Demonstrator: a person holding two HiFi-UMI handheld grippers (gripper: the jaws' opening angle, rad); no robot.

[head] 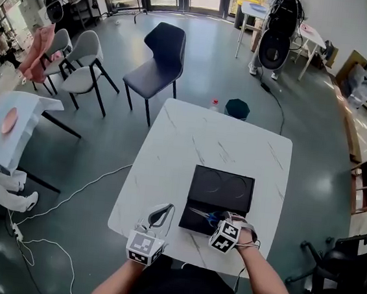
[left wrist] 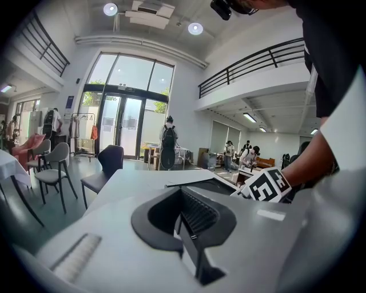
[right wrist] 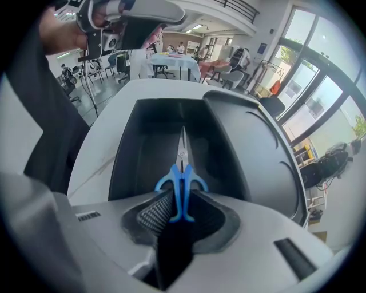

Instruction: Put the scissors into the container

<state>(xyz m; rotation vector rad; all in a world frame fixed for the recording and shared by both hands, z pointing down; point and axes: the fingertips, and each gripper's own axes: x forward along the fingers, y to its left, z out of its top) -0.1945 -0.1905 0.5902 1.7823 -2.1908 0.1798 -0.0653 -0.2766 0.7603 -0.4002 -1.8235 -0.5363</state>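
The blue-handled scissors (head: 204, 214) hang on edge over the near side of the black container (head: 196, 224) on the white marble table (head: 191, 137). My right gripper (head: 217, 220) is shut on their handles. In the right gripper view the scissors (right wrist: 182, 174) stand between the jaws of that gripper (right wrist: 182, 210), their blades pointing into the container's deep tray (right wrist: 143, 154); its lid (right wrist: 257, 154) lies open beside it. My left gripper (head: 166, 210) rests to the left of the container, open and holding nothing, as the left gripper view of it (left wrist: 178, 216) shows.
A small bottle (head: 214, 104) and a dark green stool (head: 238, 108) stand past the table's far edge. A dark chair (head: 157, 59) and grey chairs (head: 82, 60) are beyond. A cable (head: 67, 202) lies on the floor at left.
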